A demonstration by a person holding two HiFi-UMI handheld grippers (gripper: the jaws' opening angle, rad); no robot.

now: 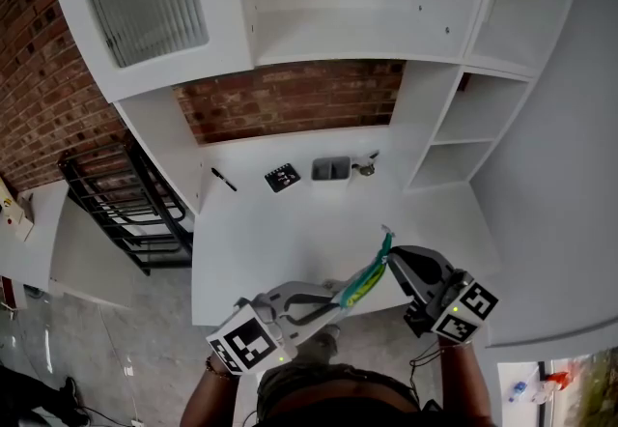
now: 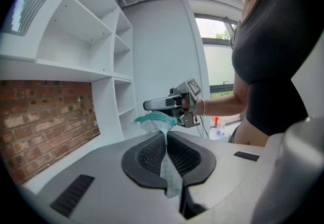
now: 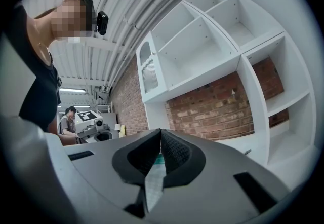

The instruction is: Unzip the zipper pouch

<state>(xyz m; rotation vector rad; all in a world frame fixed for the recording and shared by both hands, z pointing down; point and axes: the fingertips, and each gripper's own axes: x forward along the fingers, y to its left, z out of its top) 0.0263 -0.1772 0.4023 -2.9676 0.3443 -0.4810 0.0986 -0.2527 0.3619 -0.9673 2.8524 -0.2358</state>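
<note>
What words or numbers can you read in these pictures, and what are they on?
No words or numbers can be read.
Black-and-white square markers on the two cubes: patterns, not writing.
Small flat black square card on the white desk: pale marks, too small to read.

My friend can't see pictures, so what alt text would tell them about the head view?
From above, a person pinches a small teal zipper pouch between two tongs, the left tongs and right tongs each shut on one end, over the near edge of a white desk. A pen and a grey box lie at the back.
</note>
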